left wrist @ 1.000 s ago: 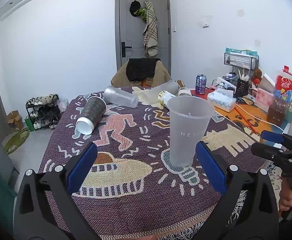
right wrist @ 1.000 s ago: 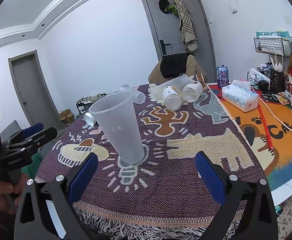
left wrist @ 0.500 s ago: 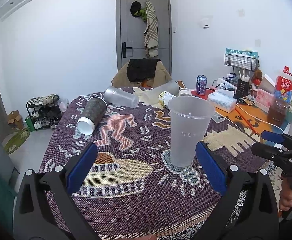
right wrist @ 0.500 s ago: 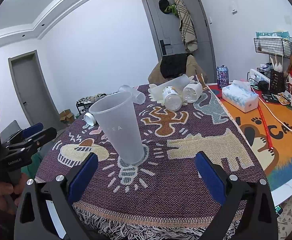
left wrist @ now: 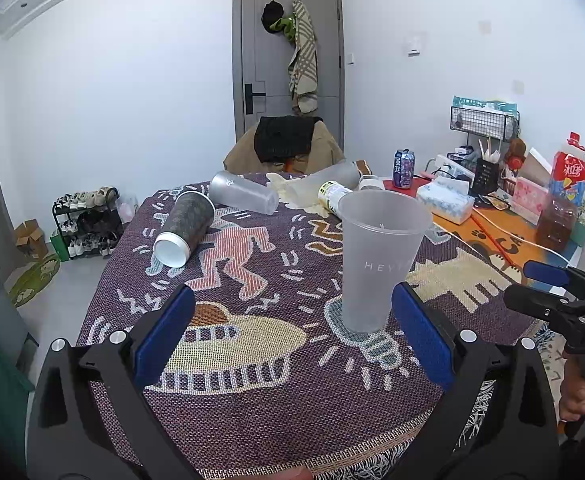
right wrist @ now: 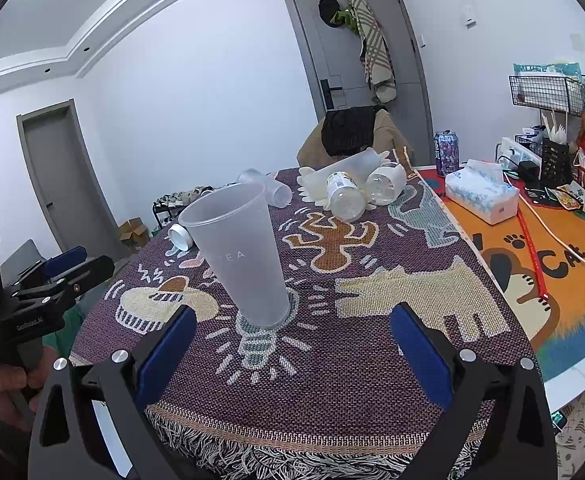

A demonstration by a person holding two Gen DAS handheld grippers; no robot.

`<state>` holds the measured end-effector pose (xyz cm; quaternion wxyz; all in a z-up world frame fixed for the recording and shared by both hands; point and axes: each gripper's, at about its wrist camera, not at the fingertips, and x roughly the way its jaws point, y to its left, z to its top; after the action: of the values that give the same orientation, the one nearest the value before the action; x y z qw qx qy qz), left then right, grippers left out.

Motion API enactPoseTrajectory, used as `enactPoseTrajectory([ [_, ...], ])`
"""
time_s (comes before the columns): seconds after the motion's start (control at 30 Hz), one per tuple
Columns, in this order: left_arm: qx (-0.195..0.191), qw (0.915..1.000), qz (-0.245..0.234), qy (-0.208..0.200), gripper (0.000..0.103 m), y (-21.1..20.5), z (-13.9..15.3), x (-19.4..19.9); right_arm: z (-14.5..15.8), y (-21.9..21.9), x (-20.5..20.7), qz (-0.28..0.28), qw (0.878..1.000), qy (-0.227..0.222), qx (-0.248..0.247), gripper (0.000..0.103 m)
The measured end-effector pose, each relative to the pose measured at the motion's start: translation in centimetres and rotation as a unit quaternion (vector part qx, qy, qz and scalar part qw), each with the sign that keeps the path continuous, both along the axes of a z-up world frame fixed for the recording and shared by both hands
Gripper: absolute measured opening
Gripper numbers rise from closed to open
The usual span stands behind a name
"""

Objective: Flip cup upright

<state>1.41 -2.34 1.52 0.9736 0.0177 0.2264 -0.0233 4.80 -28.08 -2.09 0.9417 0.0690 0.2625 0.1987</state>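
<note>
A frosted translucent cup [left wrist: 376,260] stands upright, mouth up, on the patterned tablecloth [left wrist: 252,380]; it also shows in the right wrist view [right wrist: 244,256]. My left gripper [left wrist: 292,336] is open and empty, held back from the cup, which stands just beyond its right finger. My right gripper [right wrist: 290,344] is open and empty, with the cup just beyond its left finger. A dark paper cup [left wrist: 184,224] and another frosted cup [left wrist: 242,194] lie on their sides further back.
Several bottles and a cup [right wrist: 352,190] lie on their sides at the table's far end. A tissue box [right wrist: 480,192], a drink can [right wrist: 446,152] and a wire rack [right wrist: 548,92] sit on the orange mat at right. A chair [left wrist: 284,148] stands behind the table.
</note>
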Motion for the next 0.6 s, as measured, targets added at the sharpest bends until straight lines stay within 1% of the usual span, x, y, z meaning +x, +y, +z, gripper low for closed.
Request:
enactPoseTrajectory([
  [0.6, 0.002, 1.0, 0.005, -0.003, 0.098, 0.11, -0.11, -0.07, -0.25, 0.08, 0.04, 0.0, 1.0, 0.002, -0.001, 0.095],
])
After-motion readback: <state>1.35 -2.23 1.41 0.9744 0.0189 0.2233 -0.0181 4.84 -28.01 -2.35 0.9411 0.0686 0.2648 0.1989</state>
